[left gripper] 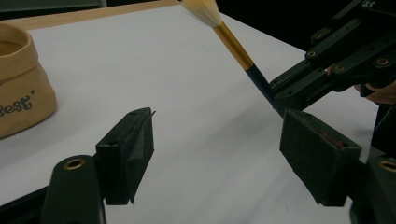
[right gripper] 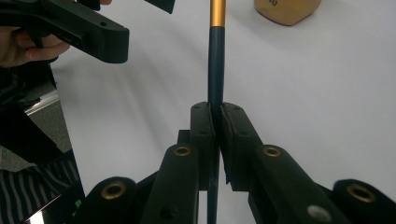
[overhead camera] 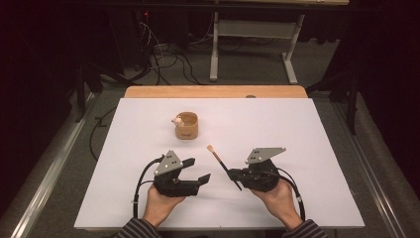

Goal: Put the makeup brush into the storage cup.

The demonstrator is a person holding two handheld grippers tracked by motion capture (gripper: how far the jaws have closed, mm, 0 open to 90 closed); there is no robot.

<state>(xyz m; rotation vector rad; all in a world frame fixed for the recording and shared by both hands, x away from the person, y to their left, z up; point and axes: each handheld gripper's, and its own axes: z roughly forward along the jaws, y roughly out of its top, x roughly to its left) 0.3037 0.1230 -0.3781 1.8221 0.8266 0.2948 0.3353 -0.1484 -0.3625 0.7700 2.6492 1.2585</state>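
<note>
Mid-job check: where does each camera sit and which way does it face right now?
High view: above the person's side, looking forward and down on the table; both hands, left gripper, right gripper.
Left gripper view: between its open jaws toward the brush and pouch.
Right gripper view: along jaws shut on the brush's handle, pouch beyond.
Shared: brush and pouch.

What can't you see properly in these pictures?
- Pouch: left gripper view, cut off by the left edge, its lettering only partly readable.
- Brush: right gripper view, bristles beyond the top edge.
- Small things in the pouch: high view, too small to identify.
</note>
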